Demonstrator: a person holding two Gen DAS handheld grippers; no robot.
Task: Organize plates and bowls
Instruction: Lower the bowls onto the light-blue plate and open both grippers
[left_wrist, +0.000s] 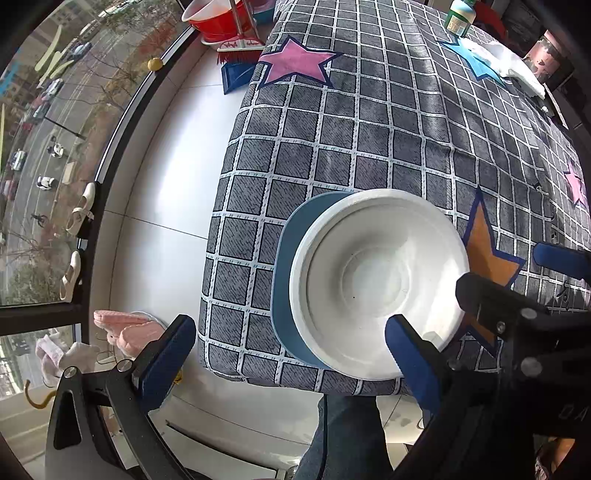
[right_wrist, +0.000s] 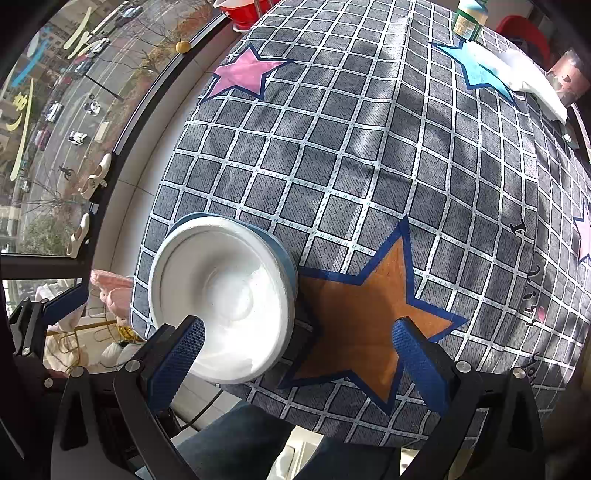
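Observation:
A white bowl (left_wrist: 376, 284) sits nested on white dishes, stacked on a blue plate (left_wrist: 291, 266) near the table's front left corner. The stack also shows in the right wrist view, bowl (right_wrist: 225, 295) over blue plate (right_wrist: 284, 254). My left gripper (left_wrist: 291, 354) is open and empty, its right finger (left_wrist: 410, 350) over the bowl's near rim, its left finger off the table edge. My right gripper (right_wrist: 299, 354) is open and empty, its left finger (right_wrist: 181, 354) in front of the bowl, its right finger over the orange star.
The table wears a grey checked cloth (right_wrist: 369, 147) with pink, blue and orange stars (right_wrist: 362, 317). A green jar (right_wrist: 469, 18), a white cloth (right_wrist: 528, 74) and a pink cup stand at the far right. Red basins (left_wrist: 221, 18) and a broom lie on the floor beyond; window at left.

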